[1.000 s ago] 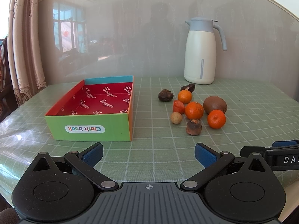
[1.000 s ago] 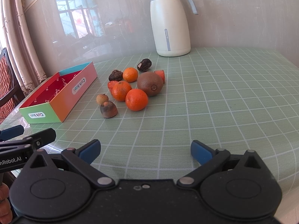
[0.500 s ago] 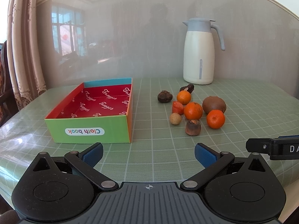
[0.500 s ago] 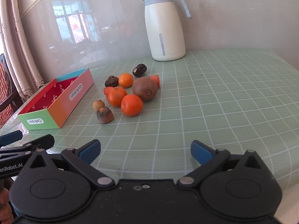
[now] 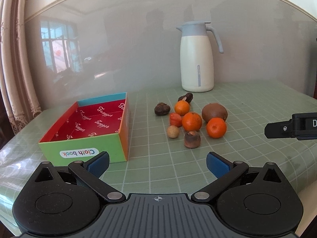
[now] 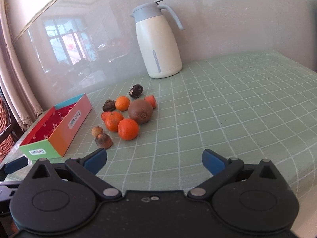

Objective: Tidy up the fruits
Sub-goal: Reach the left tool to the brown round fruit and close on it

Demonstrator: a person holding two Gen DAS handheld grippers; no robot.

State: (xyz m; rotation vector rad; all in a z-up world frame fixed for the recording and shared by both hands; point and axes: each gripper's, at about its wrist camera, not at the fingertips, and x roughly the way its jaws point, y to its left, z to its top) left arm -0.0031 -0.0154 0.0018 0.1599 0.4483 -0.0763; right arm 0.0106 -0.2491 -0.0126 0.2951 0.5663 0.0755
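A cluster of fruit lies on the green checked table: three oranges, the nearest one (image 5: 216, 127) (image 6: 128, 129), a brown kiwi (image 5: 214, 112) (image 6: 140, 111), several small dark and tan fruits, and a red piece (image 5: 175, 119). An empty cardboard box (image 5: 83, 150) (image 6: 65, 130) with a red inside stands left of them. My left gripper (image 5: 157, 164) is open, above the table's near part, with nothing between its blue pads. My right gripper (image 6: 154, 161) is also open and empty, short of the fruit.
A white jug (image 5: 197, 57) (image 6: 157, 39) with a grey lid stands at the back by the glossy wall. A curtain (image 5: 13, 59) hangs at the far left. The table (image 6: 247, 103) stretches wide to the right of the fruit.
Both grippers have risen and moved forward toward the fruit. The right one has turned a little left. Nothing on the table has moved.
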